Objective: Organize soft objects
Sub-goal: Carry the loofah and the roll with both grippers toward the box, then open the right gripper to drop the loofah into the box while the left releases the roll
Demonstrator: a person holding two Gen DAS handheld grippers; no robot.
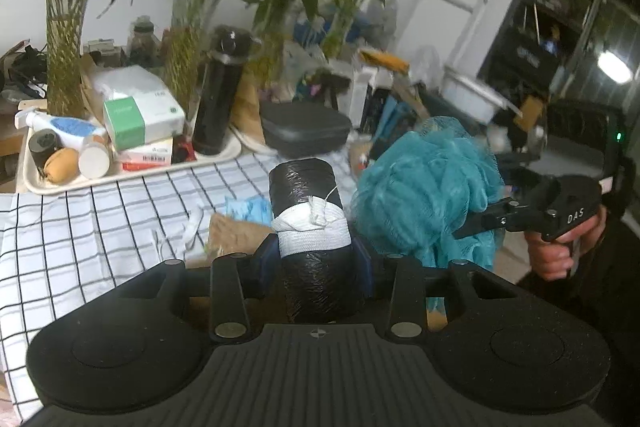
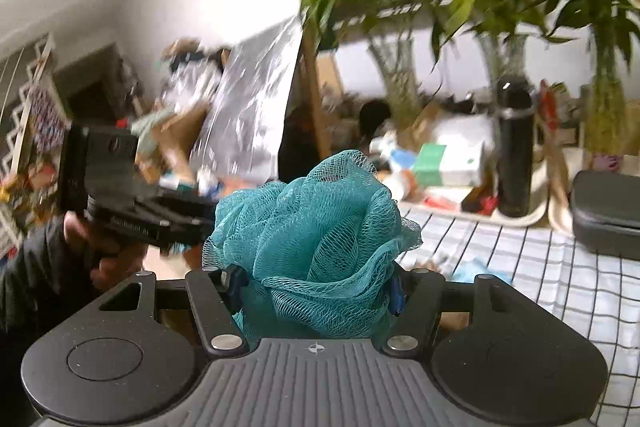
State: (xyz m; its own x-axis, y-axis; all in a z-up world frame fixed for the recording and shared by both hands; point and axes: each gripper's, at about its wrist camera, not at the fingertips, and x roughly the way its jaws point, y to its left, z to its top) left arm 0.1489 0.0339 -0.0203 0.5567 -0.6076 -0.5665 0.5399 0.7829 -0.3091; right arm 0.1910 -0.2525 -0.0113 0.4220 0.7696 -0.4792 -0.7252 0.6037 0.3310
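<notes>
2 grippers, left gripper (image 1: 316,259) around black roll (image 1: 308,195), right gripper (image 2: 316,287) around teal loofah (image 2: 312,227).

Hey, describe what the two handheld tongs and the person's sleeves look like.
Both tongs are matte black plastic with a ribbed grey centre plate, round discs on each side and silver screw heads. The left tongs have blue pads; so do the right tongs. White letters "DAS" mark the right one's side. A green light glows behind it. Sleeves look dark.

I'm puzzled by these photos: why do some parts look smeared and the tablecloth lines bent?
Left wrist view: the black roll in the fingers is sharp, the shelves at far right smeared, and the checked tablecloth lines bow from the wide lens. Right wrist view: the teal bath puff is crisp, the background blurred, the wall glaring white.
</notes>
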